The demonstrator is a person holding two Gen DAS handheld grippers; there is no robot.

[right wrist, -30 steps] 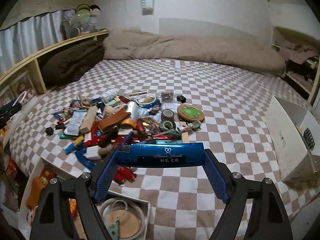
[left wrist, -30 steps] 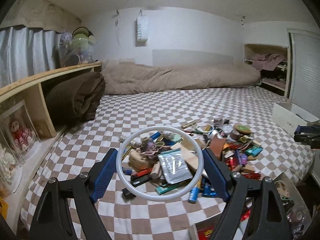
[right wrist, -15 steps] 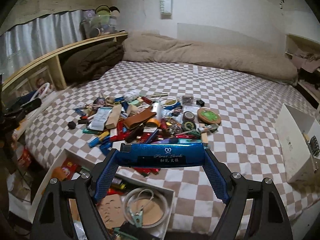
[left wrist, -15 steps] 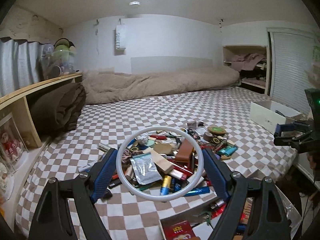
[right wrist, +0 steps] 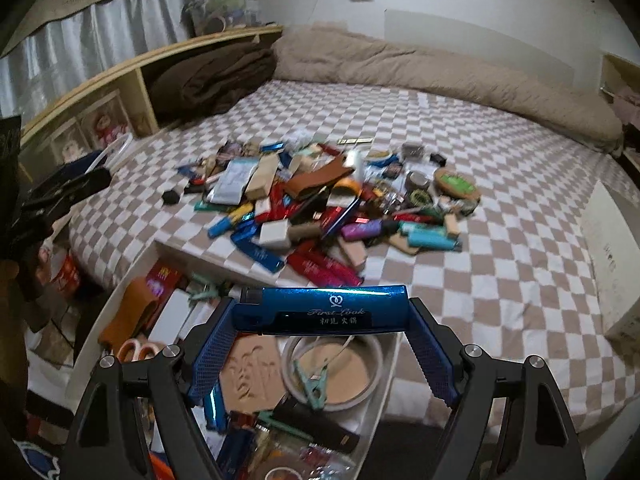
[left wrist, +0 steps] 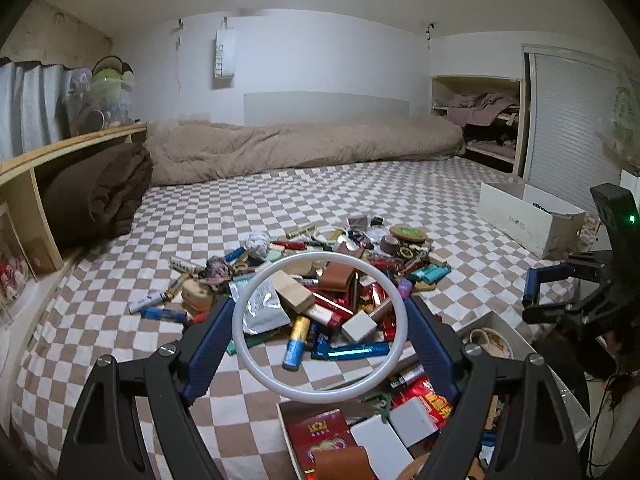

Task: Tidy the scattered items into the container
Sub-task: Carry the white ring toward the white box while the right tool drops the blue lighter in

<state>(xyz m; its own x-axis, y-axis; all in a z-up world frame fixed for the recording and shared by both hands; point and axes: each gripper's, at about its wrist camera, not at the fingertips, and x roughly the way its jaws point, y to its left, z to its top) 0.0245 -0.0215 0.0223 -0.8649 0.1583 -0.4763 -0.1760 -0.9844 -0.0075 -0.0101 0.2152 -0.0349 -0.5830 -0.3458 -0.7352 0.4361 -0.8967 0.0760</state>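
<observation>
The bed [left wrist: 360,200] with its checkered cover carries the pile of scattered items [right wrist: 328,204] ahead of both pairs of fingers. Below the bed's near edge sits the white container [right wrist: 120,292], directly under the fingers: it holds a tape roll [right wrist: 332,368] with a green clip on it, a tan leather piece [right wrist: 252,372], red packets [left wrist: 324,436], white blocks and orange-handled scissors [right wrist: 136,350]. A second white box [left wrist: 528,216] lies well off to the right on the bed.

The left gripper [left wrist: 320,324] clamps a white ring [left wrist: 256,356] between its fingers; the right gripper [right wrist: 320,316] clamps a blue lighter [right wrist: 320,310] crosswise. Compared with a second ago, both have drawn back from the pile and now hang over the container, more of which is in view.
</observation>
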